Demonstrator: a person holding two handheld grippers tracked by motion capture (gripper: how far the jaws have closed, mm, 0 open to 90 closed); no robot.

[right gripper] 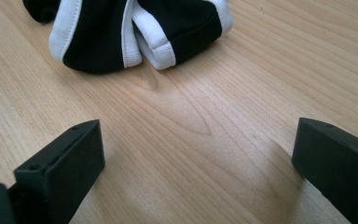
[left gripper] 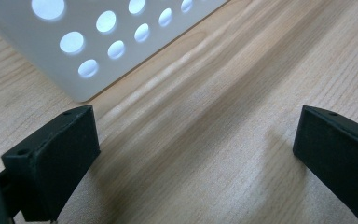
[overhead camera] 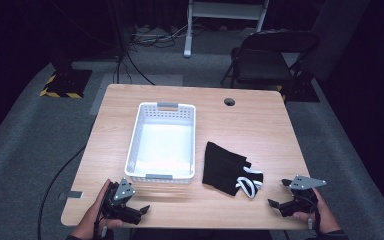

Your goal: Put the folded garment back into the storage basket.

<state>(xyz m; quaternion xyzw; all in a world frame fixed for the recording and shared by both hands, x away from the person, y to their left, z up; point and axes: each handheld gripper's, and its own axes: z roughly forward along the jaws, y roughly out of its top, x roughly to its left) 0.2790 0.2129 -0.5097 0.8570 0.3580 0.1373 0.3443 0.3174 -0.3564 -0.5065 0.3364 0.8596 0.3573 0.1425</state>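
A wooden table seen from above; a black garment with white trim lies flat toward the 4 o'clock part of the tabletop, its long axis running from 11 o'clock to 5 o'clock, the white-edged end pointing toward 5 o'clock; a white perforated basket sits just beside it at 9 o'clock. The right gripper rests near the garment at its 4 o'clock, jaws spread wide with nothing between them; the left gripper sits at the basket's 7 o'clock, jaws likewise apart and empty. The right gripper view adds the folded white hems; the left gripper view adds the basket's round holes.
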